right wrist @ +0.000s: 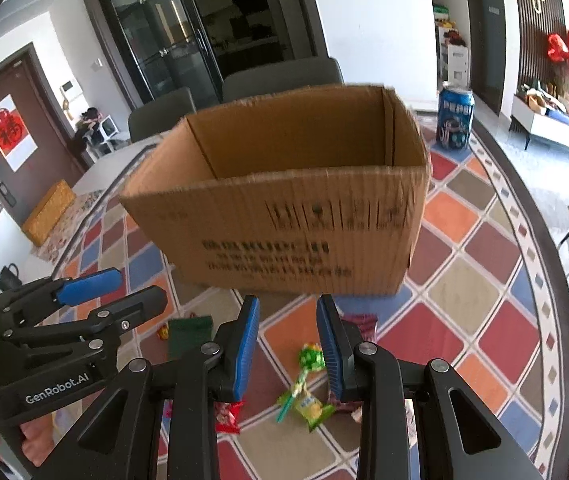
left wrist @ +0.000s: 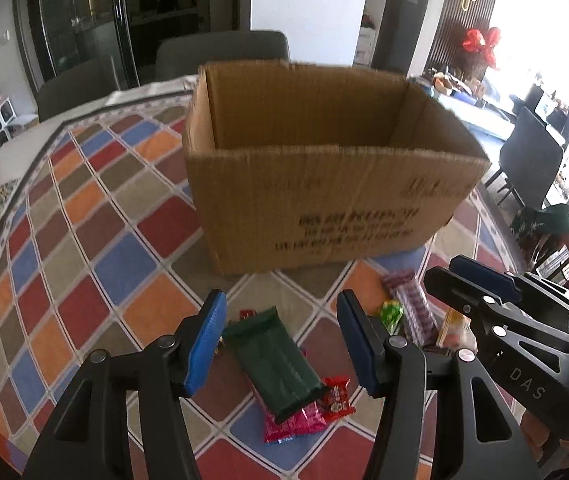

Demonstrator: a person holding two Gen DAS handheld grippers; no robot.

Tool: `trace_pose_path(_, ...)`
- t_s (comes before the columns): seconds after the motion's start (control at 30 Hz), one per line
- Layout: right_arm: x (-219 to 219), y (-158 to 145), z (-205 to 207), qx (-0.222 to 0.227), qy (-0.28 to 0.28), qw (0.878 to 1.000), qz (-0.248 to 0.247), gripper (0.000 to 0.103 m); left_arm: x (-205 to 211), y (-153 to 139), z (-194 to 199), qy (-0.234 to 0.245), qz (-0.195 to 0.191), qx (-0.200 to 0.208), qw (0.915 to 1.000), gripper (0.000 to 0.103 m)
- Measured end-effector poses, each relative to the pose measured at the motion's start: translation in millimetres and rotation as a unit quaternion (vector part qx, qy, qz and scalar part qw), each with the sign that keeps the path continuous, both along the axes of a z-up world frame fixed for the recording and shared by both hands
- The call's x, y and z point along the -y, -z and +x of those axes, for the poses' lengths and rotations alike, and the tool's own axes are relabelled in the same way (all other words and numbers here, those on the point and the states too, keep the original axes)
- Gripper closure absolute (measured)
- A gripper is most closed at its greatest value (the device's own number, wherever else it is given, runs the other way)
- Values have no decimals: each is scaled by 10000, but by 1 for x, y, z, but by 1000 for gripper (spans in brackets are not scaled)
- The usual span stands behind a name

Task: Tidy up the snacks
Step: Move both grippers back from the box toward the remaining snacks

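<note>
An open brown cardboard box (left wrist: pixel 324 184) stands on the table's colourful diamond-patterned cloth (left wrist: pixel 84 240), its top flaps gone from sight and its inside bare as far as can be seen. In front of it lie the snacks: a long dark green wrapped bar (left wrist: pixel 276 364) resting across a pink packet (left wrist: pixel 296 424), a small red candy (left wrist: pixel 336 400) touching them, and a green lollipop (right wrist: pixel 310 358) nearer the other side. The left gripper (left wrist: pixel 280 344) hangs released above the green bar; the right gripper (right wrist: pixel 288 344) hovers spread, empty. A blue Pepsi can (right wrist: pixel 455 116) stands beyond the box.
</note>
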State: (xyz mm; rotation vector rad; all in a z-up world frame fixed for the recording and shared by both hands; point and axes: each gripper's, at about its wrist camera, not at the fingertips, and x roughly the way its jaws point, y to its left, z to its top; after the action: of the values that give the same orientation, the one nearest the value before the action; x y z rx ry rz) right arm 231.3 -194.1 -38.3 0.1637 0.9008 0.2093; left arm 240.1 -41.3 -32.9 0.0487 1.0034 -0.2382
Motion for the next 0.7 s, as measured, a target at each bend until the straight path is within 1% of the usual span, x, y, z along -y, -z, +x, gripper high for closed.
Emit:
trace_pose_path(0.2, -1, 20, -4, -246, -14, 9997, -2, 72, -3, 22, -1, -38, 21, -256, 9997, 46)
trace_pose_path(0.33, -2, 32, -4, -393, -19, 9992, -9, 72, -4, 37, -2, -40, -84, -438, 9990, 44)
trace_pose_path(0.5, -3, 46, -6, -535, -28, 9986, -38, 72, -4, 57, -2, -94, -39, -636, 9979, 43)
trace_pose_path(0.7, -4, 57, -7, -643, -54, 9979, -66, 72, -2, 71, 0, -157, 75, -682, 9975, 42)
